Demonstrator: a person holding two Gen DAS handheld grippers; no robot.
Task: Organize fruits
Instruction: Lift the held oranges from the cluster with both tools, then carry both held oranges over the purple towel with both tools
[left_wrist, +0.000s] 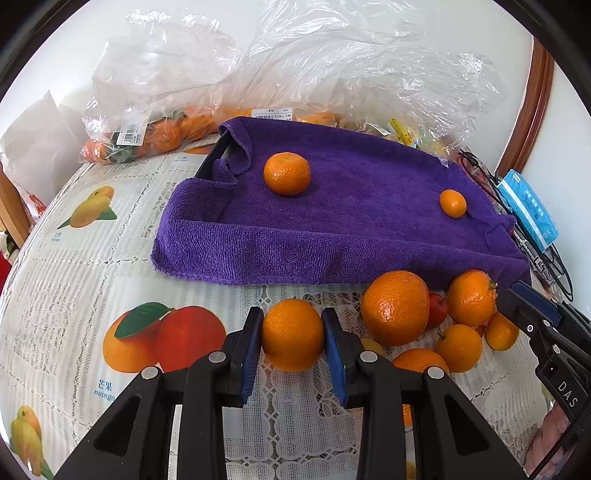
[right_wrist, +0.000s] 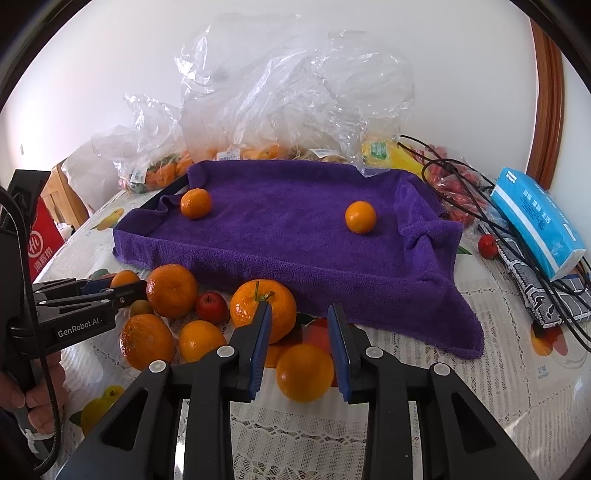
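Note:
A tray lined with a purple towel (left_wrist: 332, 229) (right_wrist: 295, 251) holds two oranges: one at the left (left_wrist: 287, 173) (right_wrist: 195, 203), one smaller at the right (left_wrist: 453, 203) (right_wrist: 360, 216). My left gripper (left_wrist: 292, 341) is shut on an orange (left_wrist: 292, 339) just in front of the tray. A heap of oranges (left_wrist: 395, 307) (right_wrist: 171, 290) and a small red fruit (right_wrist: 211, 307) lies in front of the tray. My right gripper (right_wrist: 301, 349) is open, its fingers either side of a loose orange (right_wrist: 304, 373) on the table.
Clear plastic bags (left_wrist: 166, 92) (right_wrist: 288, 103) with more fruit stand behind the tray. A blue tissue pack (right_wrist: 535, 229), black cables (right_wrist: 461, 177) and a patterned pouch (right_wrist: 539, 295) lie at the right. The table has a fruit-print cloth (left_wrist: 92, 258).

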